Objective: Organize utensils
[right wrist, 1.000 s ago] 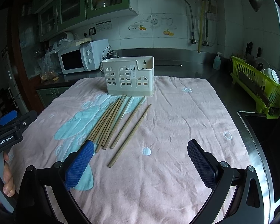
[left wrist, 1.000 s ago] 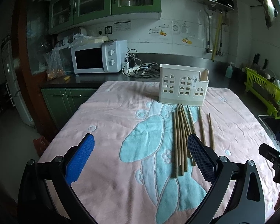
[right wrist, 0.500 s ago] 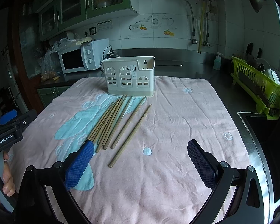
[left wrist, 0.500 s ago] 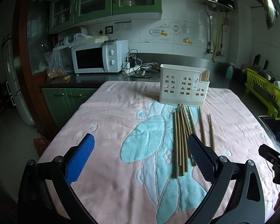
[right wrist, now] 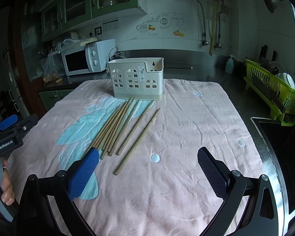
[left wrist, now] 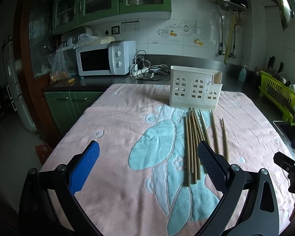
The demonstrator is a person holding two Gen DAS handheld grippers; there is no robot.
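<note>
Counter [right wrist: 216, 72]: dark, covered by a pink towel [right wrist: 186, 122] with a blue pattern. On towel: cream utensil holder [right wrist: 137, 80], upright; wooden chopsticks [right wrist: 116, 127] lying loose just before it.

White microwave [left wrist: 106, 59], green dish rack [right wrist: 273, 90], soap bottle [right wrist: 229, 65].

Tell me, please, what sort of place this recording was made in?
Most likely a home kitchen: a microwave stands on the counter under green wall cabinets, and a green dish rack holding plates sits beside what looks like a sink.
</note>
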